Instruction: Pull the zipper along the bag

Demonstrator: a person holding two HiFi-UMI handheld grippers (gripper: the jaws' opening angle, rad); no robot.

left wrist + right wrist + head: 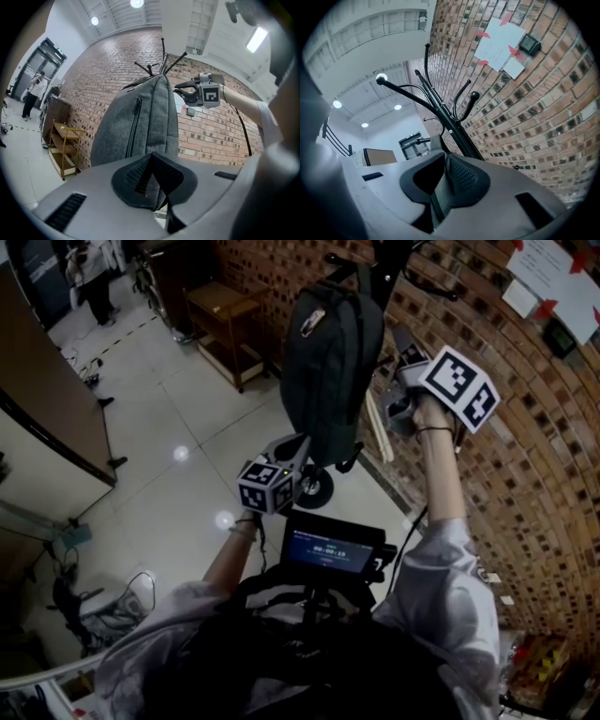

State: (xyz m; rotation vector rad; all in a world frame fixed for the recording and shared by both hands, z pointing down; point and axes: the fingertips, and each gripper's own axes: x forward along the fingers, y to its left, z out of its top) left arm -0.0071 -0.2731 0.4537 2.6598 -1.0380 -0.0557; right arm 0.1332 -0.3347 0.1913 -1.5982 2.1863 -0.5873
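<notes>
Brickwork [525, 474] curves along the right, with pale floor tiles [169, 427] to the left. From the head view we see the grey bag [328, 343] hanging on a black coat rack [375, 268]. The left claw [302, 444] meets its lower edge and the right claw [401, 345] is up beside its upper right side.

Only the left gripper view shows us the bag's [140, 122] broad face, with a dark zipper [133, 126] running down it, closed along the stretch we see. In it the left claw [152, 161] is clenched on a fold of the bag's grey fabric. It also shows the right claw [182, 89] level with the top of the bag, and a person [33, 91] standing far off by a doorway.

Only the right gripper view looks up along the coat rack [440, 108] to its knobbed hooks and to papers [499, 44] pinned on the bricks [534, 131]. There the right claw [443, 161] is released, its pads a little apart, with grey fabric showing in the gap. We cannot make out the zipper pull there.

We cannot see what the bag holds from any view. A wooden shelf cart [220, 324] stands against the wall beyond the bag.
</notes>
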